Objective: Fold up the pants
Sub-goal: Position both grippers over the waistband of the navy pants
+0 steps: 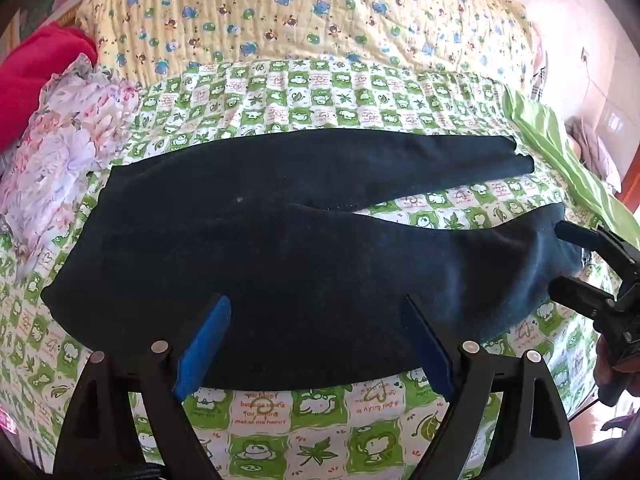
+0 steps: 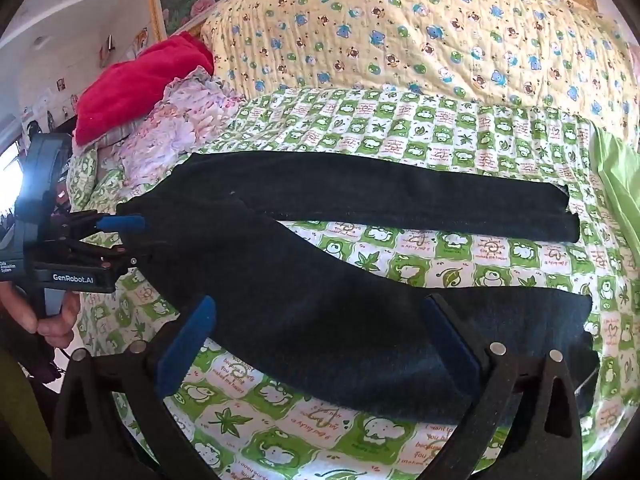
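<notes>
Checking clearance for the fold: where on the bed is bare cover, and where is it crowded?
Bare green checked cover lies beyond the far leg, up to the yellow quilt. A wedge lies between the legs of the black pants, and a strip along the near edge. Crowded: the floral bedding and red cloth by the waistband.

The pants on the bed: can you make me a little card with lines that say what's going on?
pants: dark pants lie flat, legs spread apart in a V, not yet folded
bed cover: green-and-white frog print
left gripper: open, over the waist end, nothing held
right gripper: open, over the near leg, nothing held
nearby: red cloth and flowery cloth by the waist end
</notes>
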`<state>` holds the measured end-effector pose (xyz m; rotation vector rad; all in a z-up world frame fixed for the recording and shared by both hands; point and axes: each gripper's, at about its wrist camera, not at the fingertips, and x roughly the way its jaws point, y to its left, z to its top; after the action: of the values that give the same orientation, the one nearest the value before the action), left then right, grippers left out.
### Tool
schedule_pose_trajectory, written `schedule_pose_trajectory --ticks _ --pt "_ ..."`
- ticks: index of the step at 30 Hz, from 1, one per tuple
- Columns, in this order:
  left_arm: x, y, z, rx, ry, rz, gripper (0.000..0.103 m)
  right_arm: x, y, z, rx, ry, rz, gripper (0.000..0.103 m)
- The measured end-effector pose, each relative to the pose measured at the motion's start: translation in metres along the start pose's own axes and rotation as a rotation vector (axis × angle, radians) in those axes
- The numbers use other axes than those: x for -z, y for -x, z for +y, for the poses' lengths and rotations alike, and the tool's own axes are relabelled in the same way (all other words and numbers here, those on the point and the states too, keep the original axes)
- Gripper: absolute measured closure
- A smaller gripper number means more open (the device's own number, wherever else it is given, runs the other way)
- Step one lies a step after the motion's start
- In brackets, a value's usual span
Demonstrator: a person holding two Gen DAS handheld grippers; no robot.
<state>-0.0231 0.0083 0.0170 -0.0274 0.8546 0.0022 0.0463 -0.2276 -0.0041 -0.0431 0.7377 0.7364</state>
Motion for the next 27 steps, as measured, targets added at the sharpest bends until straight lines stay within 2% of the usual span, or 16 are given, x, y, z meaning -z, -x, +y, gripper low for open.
schedule_pose_trajectory --ticks 27 --pt "-0.0065 -0.0009 -0.0051 0.008 0.018 -0.005 0.016 -0.0026 0.0045 0.0017 0.016 -0.009 -0.01 0.0"
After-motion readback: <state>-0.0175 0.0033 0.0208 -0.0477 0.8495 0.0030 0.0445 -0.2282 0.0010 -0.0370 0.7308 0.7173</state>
